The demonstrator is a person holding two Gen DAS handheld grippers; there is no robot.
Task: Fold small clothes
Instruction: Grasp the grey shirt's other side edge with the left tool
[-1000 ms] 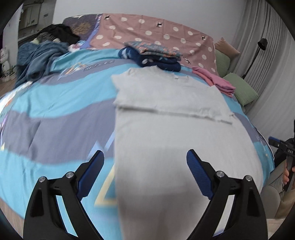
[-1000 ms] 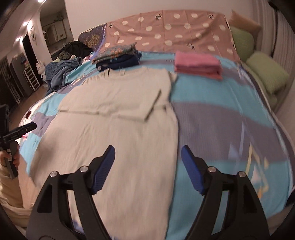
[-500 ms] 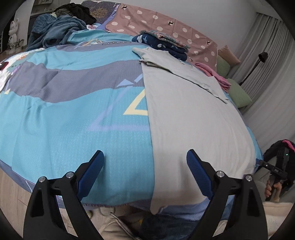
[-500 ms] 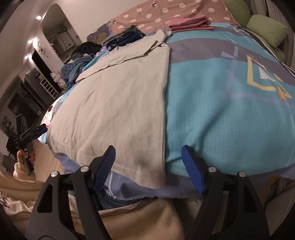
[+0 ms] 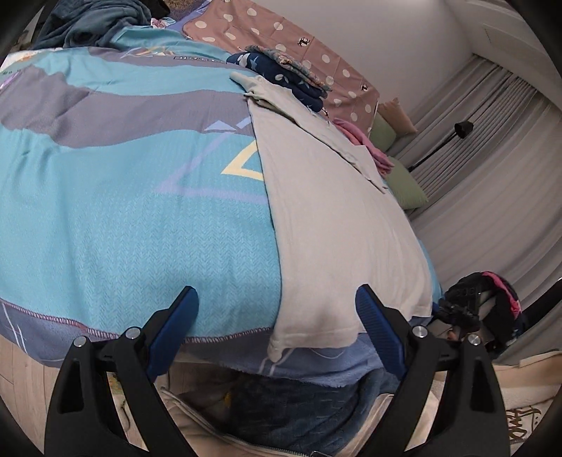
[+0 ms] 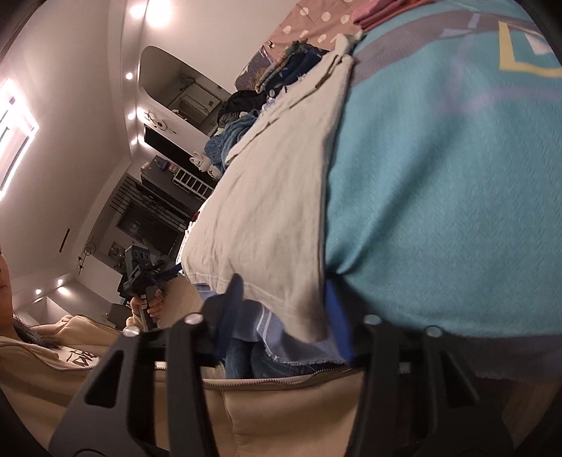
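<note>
No text reads clearly. The blanket [image 5: 116,211] carries a small printed strip near its far edge, too blurred to make out. The person's beige top [image 6: 70,355] shows dark lettering, cut off and tilted, unreadable. A rug [image 5: 523,422] bears partial dark marks.

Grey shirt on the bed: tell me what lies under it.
The grey shirt lies flat on the blue patterned blanket, its hem hanging over the blanket's edge. Anything beneath its middle is covered.

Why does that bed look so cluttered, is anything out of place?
Mostly tidy. The grey shirt lies flat, its hem hanging over the bed's near edge. Folded stacks sit neatly near the pillows, but a rumpled heap of dark clothes in the far corner looks unsorted.
</note>
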